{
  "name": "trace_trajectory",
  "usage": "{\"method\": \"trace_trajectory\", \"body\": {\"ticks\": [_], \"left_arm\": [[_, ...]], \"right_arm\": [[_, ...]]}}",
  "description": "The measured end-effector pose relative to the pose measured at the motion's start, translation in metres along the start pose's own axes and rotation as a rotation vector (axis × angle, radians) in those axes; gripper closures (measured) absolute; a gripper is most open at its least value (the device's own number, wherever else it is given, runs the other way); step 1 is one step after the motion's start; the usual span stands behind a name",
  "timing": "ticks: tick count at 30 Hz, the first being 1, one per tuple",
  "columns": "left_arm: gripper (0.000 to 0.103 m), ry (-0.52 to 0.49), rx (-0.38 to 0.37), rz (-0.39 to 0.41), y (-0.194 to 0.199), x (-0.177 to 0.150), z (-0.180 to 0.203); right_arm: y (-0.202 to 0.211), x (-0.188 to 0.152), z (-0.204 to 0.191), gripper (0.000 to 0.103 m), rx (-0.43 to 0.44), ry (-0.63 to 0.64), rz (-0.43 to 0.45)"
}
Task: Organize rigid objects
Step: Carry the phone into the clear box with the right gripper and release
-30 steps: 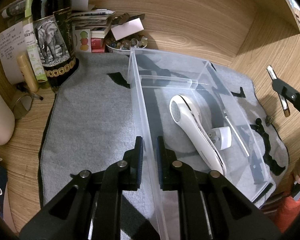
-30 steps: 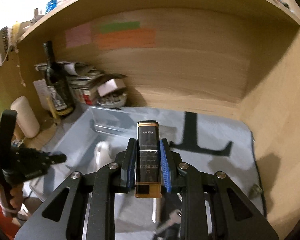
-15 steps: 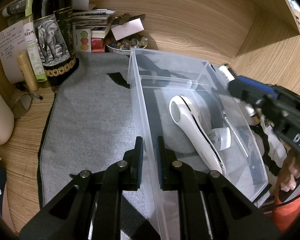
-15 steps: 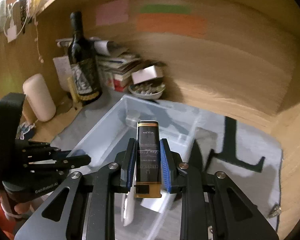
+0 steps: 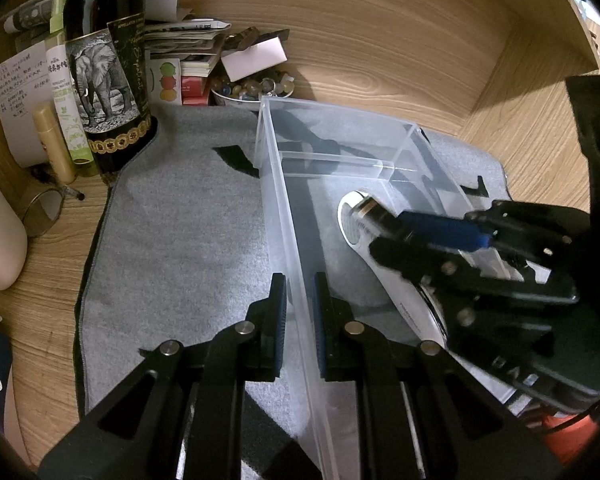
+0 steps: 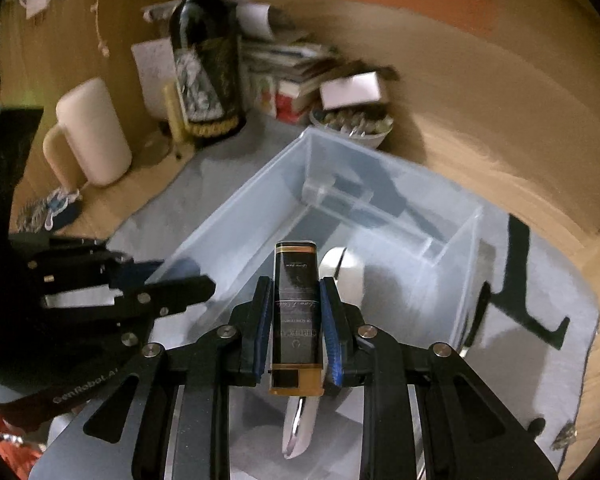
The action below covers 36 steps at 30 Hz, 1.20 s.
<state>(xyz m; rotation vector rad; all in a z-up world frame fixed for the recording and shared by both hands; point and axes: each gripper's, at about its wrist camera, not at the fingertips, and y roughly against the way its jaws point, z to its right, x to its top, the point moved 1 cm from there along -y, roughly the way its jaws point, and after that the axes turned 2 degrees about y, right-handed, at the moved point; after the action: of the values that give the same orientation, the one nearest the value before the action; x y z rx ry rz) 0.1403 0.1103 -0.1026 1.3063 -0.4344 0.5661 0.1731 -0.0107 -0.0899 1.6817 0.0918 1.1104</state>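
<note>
item: clear plastic bin [image 5: 284, 216], long, with a low transparent divider near its far end; stands on a grey mat [image 5: 180, 240] laid over a wooden desk [image 5: 380, 60].

contents: white handheld device [image 6: 350, 276], lying lengthwise on the bin floor in the larger near section. far section looks empty.

left gripper [image 5: 300, 322]: clamped on the bin's near long wall, one pad on each side of the plastic; it steadies the bin.

right gripper [image 6: 296, 326]: closed on a small black box with gold ends [image 6: 296, 312], held upright between the blue pads, pointing down over the bin's interior, above the white device.

step in hand: carrying the box into the bin; placement not yet done.

next move calls for: lowering the box to a free patch of floor beside or beyond the white device, then parting the pads only once it rests; the box is rigid and narrow, so it may tip if let go high.

surroundings, not for sorting: wine bottle with elephant label [image 5: 104, 80], bowl of pebbles [image 5: 252, 90], stacked papers [image 5: 184, 38], cream mug [image 6: 88, 136].
</note>
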Motion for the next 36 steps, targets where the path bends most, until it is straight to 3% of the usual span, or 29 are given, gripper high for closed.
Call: {"method": "trace_trajectory", "body": {"ticks": [6, 13, 18, 20, 23, 26, 36], "left_arm": [[0.091, 0.0, 0.0, 0.0, 0.0, 0.0, 0.0], [0.091, 0.0, -0.001, 0.001, 0.0, 0.0, 0.0], [0.091, 0.001, -0.001, 0.001, 0.001, 0.0, 0.001], [0.091, -0.001, 0.0, 0.002, 0.001, 0.0, 0.0], [0.091, 0.001, -0.001, 0.002, 0.001, 0.0, 0.0], [0.091, 0.001, -0.002, 0.002, 0.001, -0.001, -0.001], [0.091, 0.002, -0.003, 0.002, 0.001, -0.001, -0.001]], "right_arm": [[-0.007, -0.003, -0.003, 0.081, 0.008, 0.007, -0.043], [-0.002, -0.003, -0.003, 0.08, -0.003, 0.003, -0.028], [0.012, -0.004, 0.002, 0.068, -0.019, -0.007, 0.023], [0.024, -0.004, 0.005, 0.057, -0.034, -0.016, 0.062], [0.044, -0.005, 0.013, 0.045, -0.064, -0.039, 0.121], [0.062, -0.008, 0.026, 0.04, -0.113, -0.067, 0.168], [0.107, -0.041, 0.093, 0.039, -0.289, -0.246, 0.207]]}}
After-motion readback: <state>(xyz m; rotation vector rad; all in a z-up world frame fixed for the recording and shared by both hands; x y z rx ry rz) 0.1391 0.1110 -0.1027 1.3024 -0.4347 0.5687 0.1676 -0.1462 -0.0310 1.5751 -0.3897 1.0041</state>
